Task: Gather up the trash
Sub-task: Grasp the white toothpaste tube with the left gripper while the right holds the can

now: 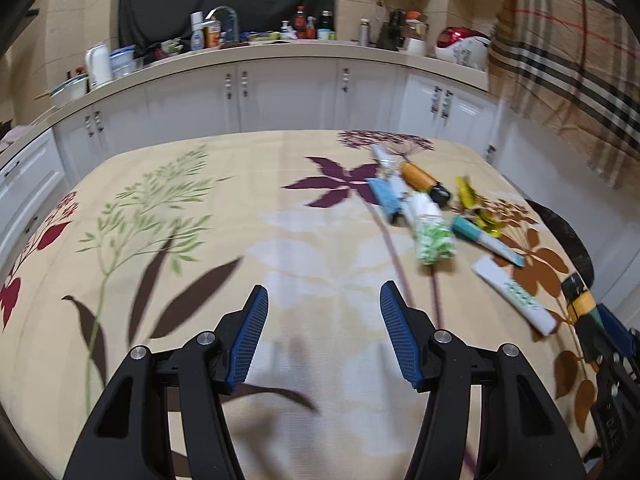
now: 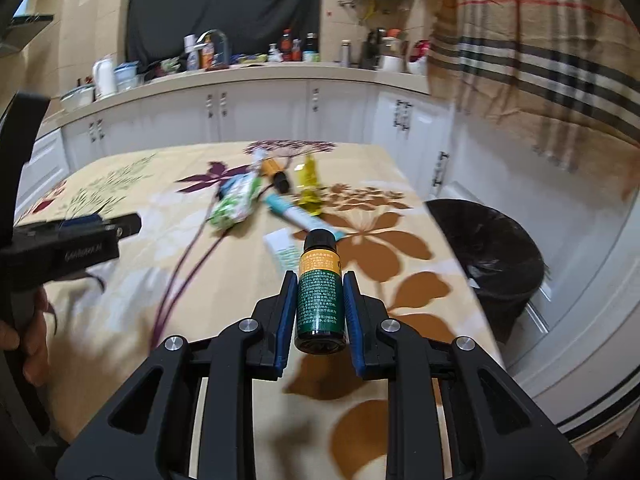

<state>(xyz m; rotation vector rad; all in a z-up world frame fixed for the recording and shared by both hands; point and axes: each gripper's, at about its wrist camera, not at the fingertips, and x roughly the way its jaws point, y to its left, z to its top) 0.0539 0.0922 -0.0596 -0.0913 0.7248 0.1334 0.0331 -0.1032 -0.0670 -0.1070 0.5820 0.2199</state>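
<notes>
My right gripper (image 2: 319, 276) is shut on a small dark green bottle (image 2: 320, 292) with an orange label and black cap, held above the tablecloth. That bottle also shows at the right edge of the left wrist view (image 1: 580, 300). The left gripper (image 1: 324, 300) stands open over bare cloth, nothing between its fingers. Further back lies a pile of trash: a green-white packet (image 1: 434, 236), a blue packet (image 1: 386, 200), an orange bottle (image 1: 422, 178), a yellow wrapper (image 1: 468, 192), a teal-white tube (image 1: 486, 240) and a white sachet (image 1: 516, 296).
A black-lined bin (image 2: 492, 248) stands on the floor beside the table's right edge. The flowered tablecloth (image 1: 200, 240) covers the table. Behind it run white cabinets (image 1: 280, 92) and a crowded counter. A checked cloth (image 1: 568, 60) hangs at the right. A hand (image 2: 24, 344) holds the left gripper.
</notes>
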